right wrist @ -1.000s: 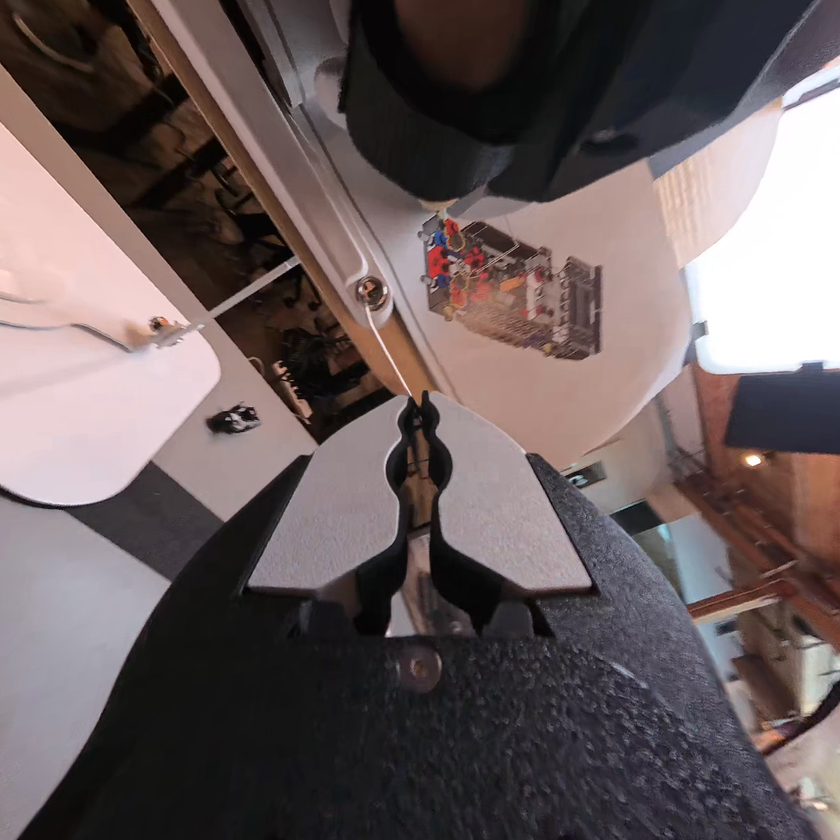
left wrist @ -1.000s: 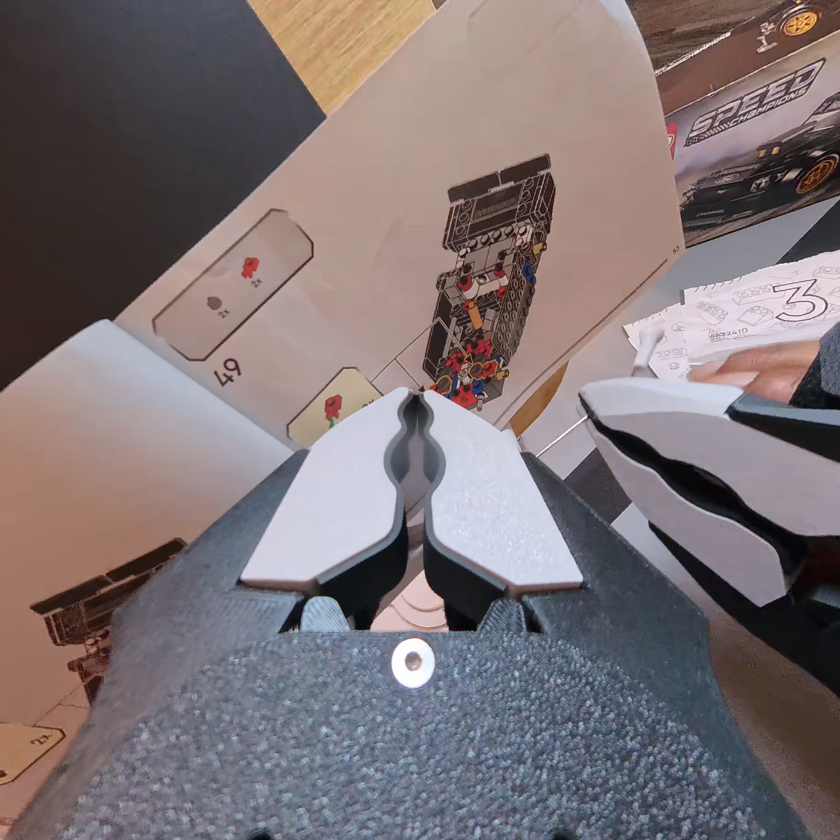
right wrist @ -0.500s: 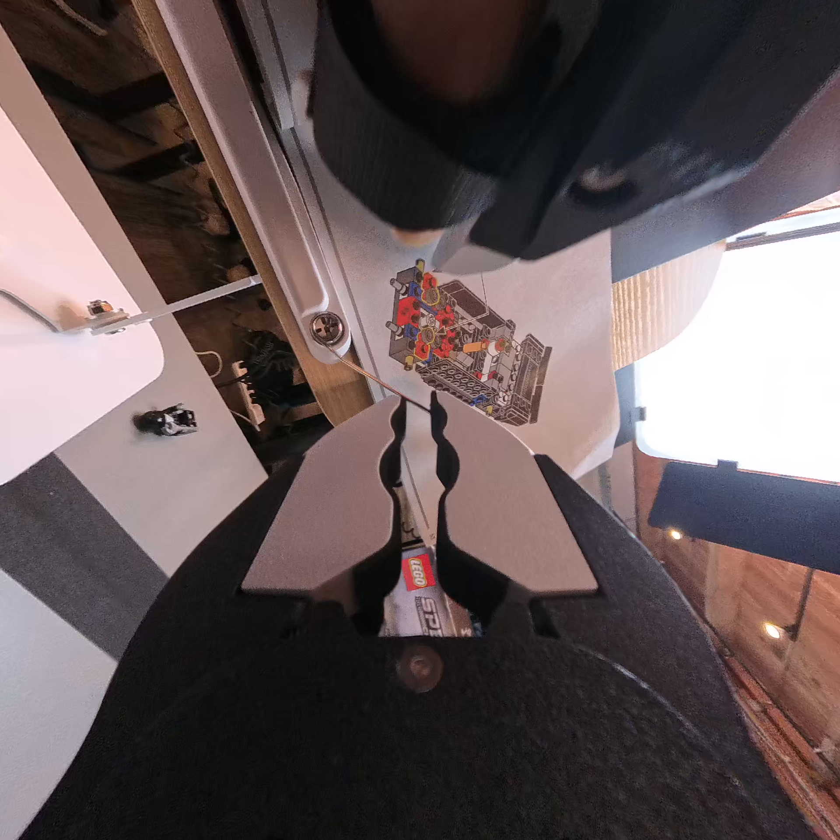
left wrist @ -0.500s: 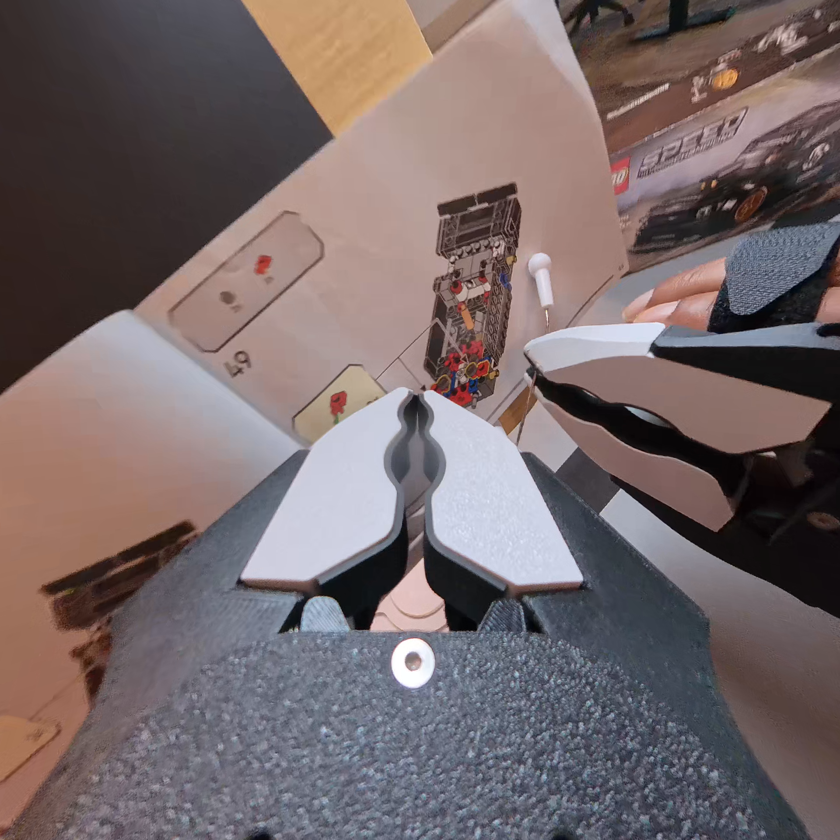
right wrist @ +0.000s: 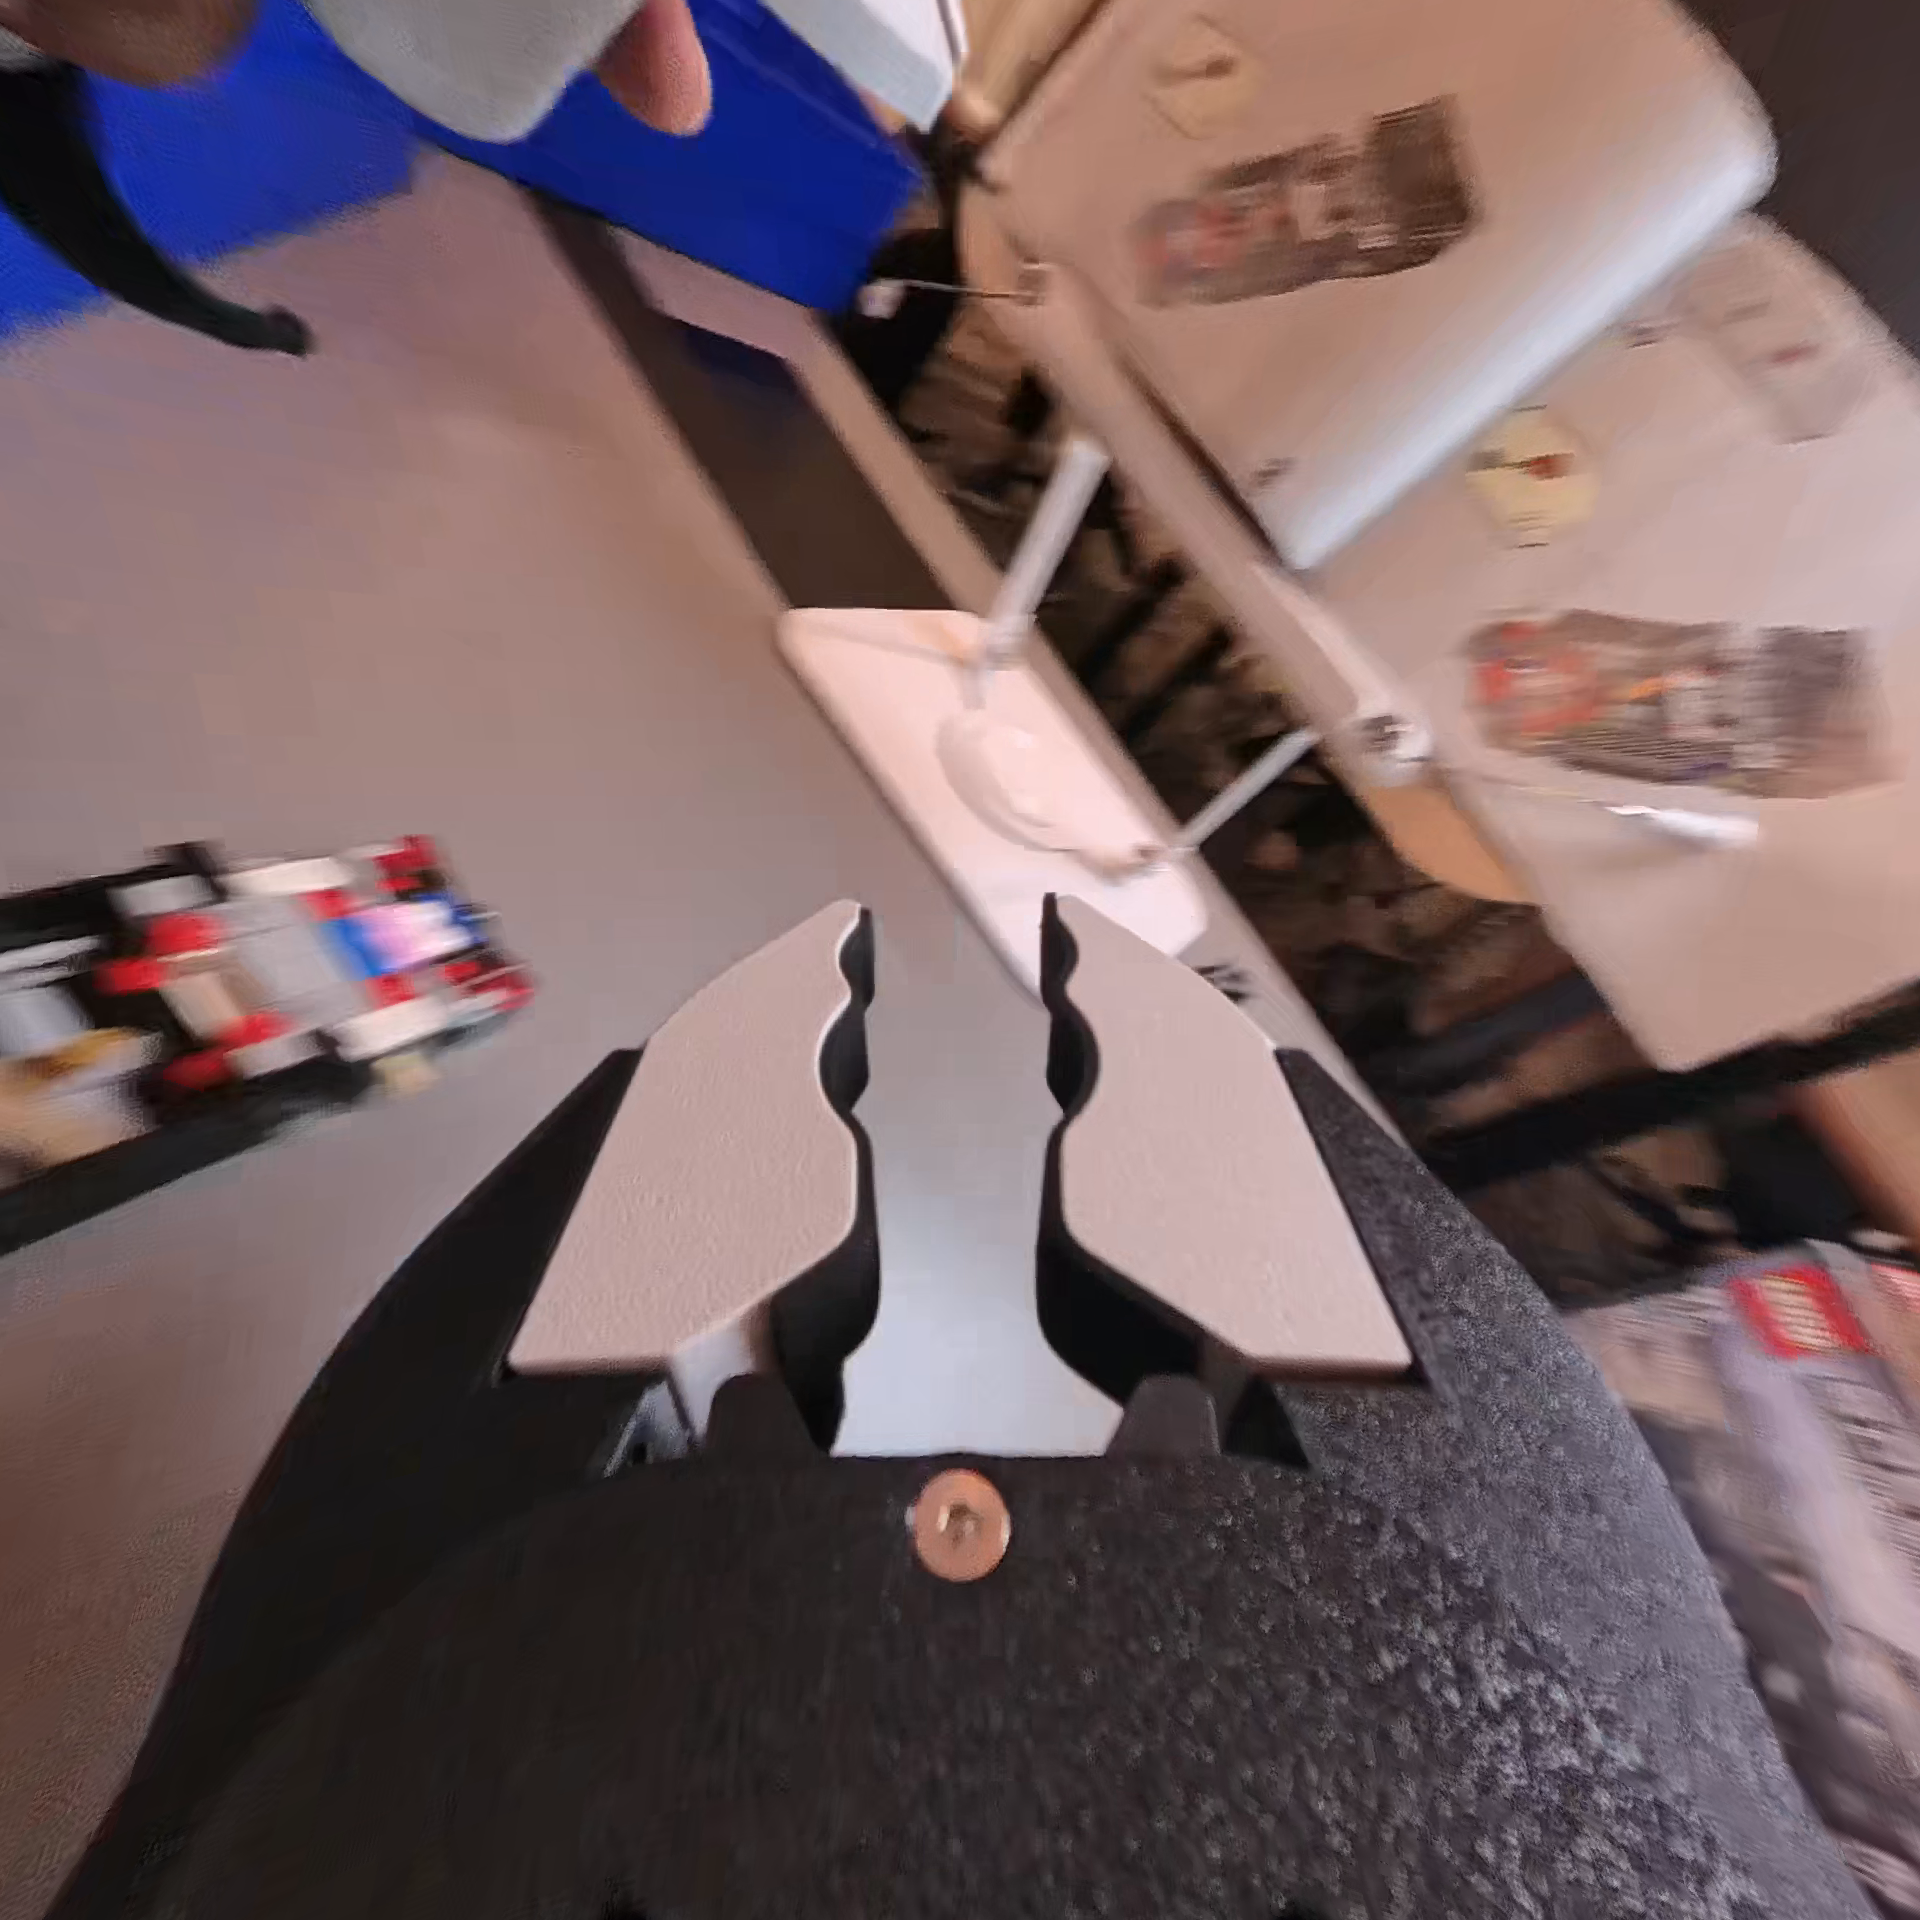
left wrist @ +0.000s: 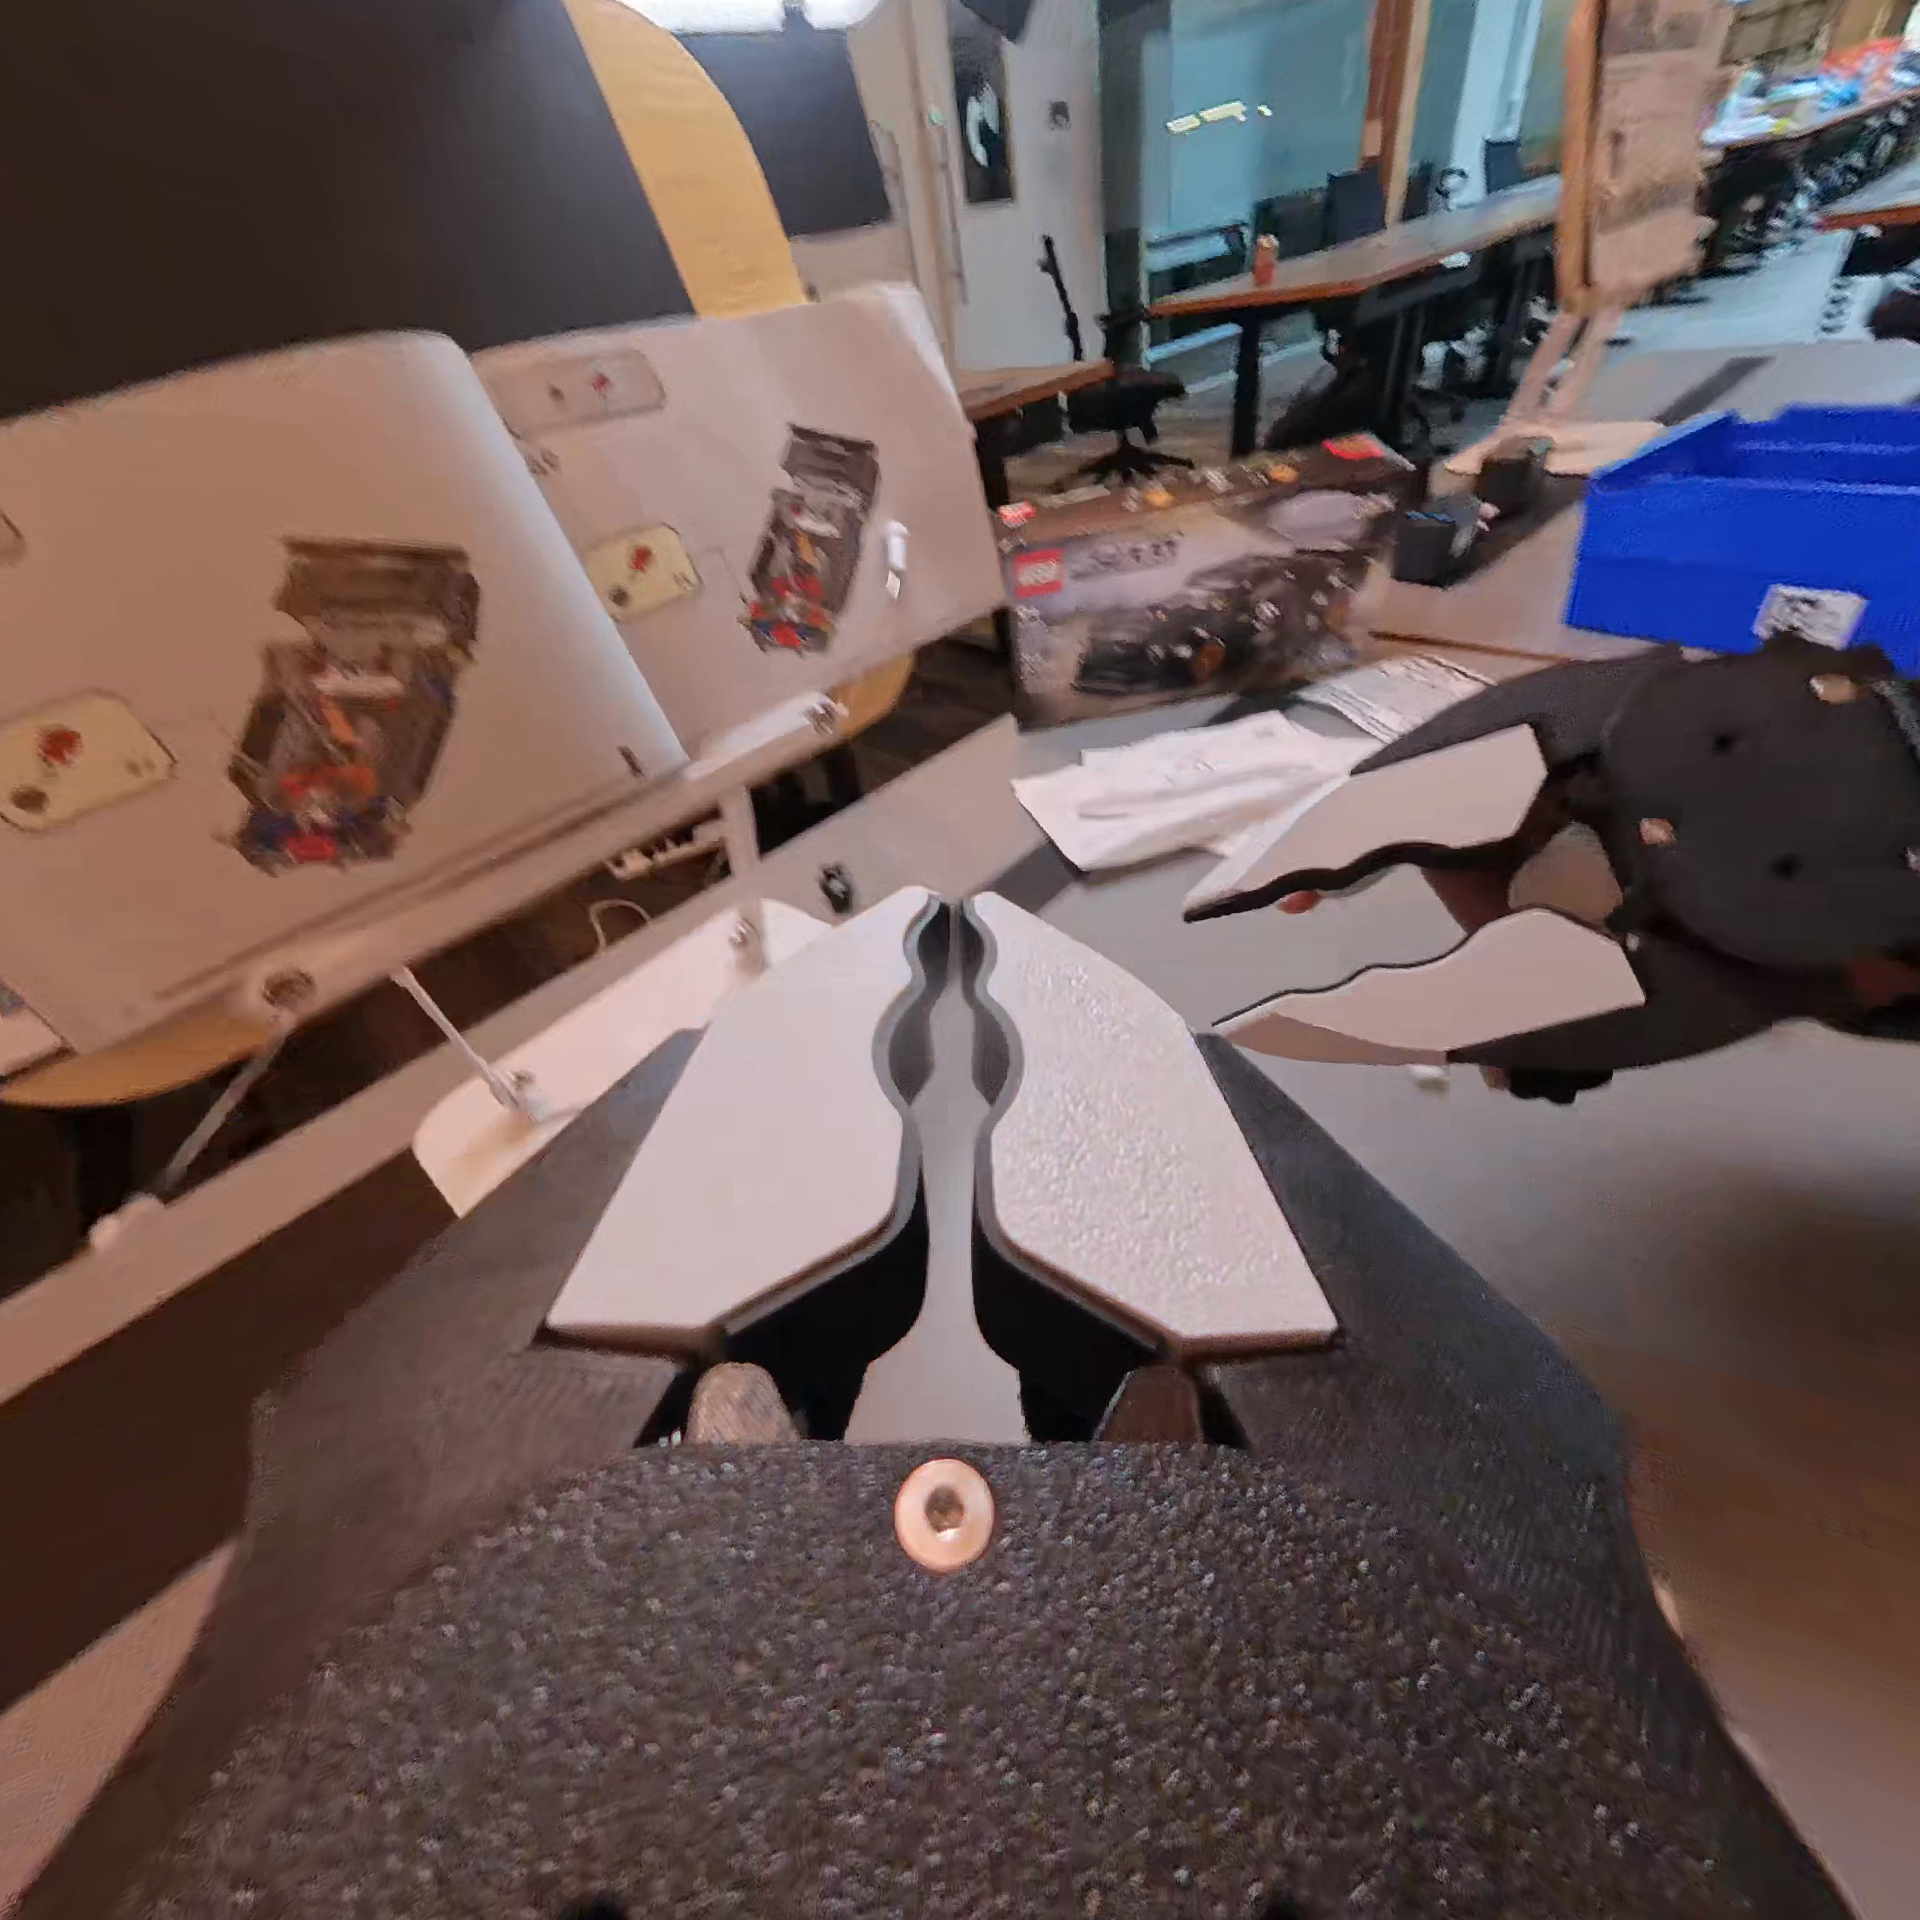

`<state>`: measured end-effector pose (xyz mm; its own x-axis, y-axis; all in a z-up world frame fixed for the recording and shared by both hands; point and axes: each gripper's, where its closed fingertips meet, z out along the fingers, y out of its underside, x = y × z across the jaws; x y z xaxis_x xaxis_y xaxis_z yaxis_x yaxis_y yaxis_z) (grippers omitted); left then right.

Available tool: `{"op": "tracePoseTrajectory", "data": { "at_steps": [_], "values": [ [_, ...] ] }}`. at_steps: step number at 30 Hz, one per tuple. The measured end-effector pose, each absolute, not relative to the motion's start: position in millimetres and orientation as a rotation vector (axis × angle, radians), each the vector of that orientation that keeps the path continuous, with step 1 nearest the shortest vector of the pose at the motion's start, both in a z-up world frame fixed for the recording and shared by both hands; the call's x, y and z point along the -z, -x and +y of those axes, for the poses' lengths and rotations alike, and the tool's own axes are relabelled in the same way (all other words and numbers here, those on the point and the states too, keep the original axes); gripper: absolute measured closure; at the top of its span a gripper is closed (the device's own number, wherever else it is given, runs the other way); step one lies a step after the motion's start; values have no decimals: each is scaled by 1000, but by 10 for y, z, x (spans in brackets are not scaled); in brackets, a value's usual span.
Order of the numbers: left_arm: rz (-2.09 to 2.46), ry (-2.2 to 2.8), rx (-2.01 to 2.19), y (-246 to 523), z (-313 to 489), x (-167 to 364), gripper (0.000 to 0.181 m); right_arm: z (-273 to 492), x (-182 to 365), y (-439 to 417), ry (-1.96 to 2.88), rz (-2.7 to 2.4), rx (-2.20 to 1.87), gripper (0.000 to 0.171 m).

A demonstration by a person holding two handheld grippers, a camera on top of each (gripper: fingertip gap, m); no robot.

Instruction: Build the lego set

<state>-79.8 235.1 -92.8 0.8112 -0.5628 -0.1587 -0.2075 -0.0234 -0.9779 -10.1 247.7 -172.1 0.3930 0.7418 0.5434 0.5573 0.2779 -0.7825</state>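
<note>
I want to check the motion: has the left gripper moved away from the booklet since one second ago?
Yes. The left gripper has drawn back from the booklet, which now looks smaller and sits up and left, its stand in view.

Your left gripper is closed and empty; your right gripper is parted, holding nothing, tips pointing toward the left one.

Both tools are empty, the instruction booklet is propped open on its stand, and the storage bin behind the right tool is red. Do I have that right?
One thing is off: the storage bin is blue, not red, as the left wrist view shows. The rest holds: the left tool and the right tool hold nothing, and the instruction booklet stands open on its stand.
</note>
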Motion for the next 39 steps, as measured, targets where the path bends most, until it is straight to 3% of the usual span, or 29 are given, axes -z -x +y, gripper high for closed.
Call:
{"op": "tracePoseTrajectory", "data": {
  "at_steps": [9,16,24,30,39],
  "values": [
    [942,1812,467,671,1239,2038,150,1128,2422,207,1539,-1705,-719,150],
    [1298,1805,409,418,841,2581,148,862,2583,278,1519,-1838,-718,156],
    [1360,1802,323,377,823,2721,150,915,2702,283,1569,-1829,-530,165],
    [1336,1817,350,361,822,2727,164,911,2703,287,1754,-1672,-547,162],
    [1332,1818,287,345,846,2750,161,918,2703,305,1942,-1377,-539,157]
  ]
}}
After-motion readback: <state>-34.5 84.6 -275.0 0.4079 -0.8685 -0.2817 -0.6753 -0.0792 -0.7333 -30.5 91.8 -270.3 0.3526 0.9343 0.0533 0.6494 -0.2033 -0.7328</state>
